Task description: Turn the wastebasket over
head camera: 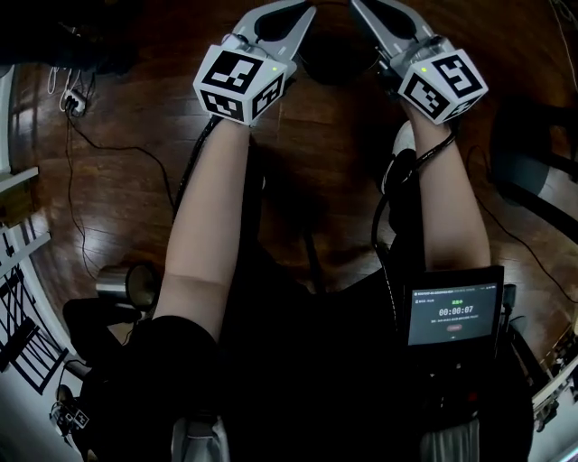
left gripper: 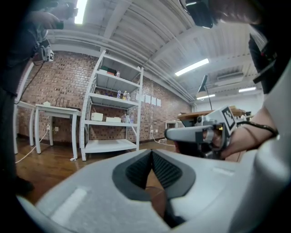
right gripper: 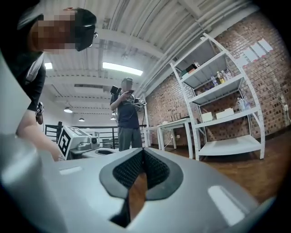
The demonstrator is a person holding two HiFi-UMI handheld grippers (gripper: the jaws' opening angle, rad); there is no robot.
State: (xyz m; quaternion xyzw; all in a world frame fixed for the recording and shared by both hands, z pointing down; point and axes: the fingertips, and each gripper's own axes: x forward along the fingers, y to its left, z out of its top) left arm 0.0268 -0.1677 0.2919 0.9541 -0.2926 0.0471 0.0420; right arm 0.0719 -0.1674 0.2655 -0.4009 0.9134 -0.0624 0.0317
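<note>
Both grippers are held up level in front of me, side by side. In the head view the left gripper [head camera: 300, 13] and right gripper [head camera: 363, 9] sit at the top, each with its marker cube. The left gripper [left gripper: 151, 154] has its dark pads meeting at the tips with nothing between them. The right gripper [right gripper: 142, 152] is shut the same way and holds nothing. A dark rounded thing [head camera: 334, 56] lies on the wooden floor beyond the two grippers; I cannot tell whether it is the wastebasket. A shiny metal cylinder [head camera: 119, 285] lies at my lower left.
A white shelf rack [left gripper: 111, 111] and a white table [left gripper: 54, 111] stand against the brick wall. A person [right gripper: 127, 116] stands farther off. Cables [head camera: 99, 144] run over the floor at the left. A small screen [head camera: 453, 305] hangs at my waist.
</note>
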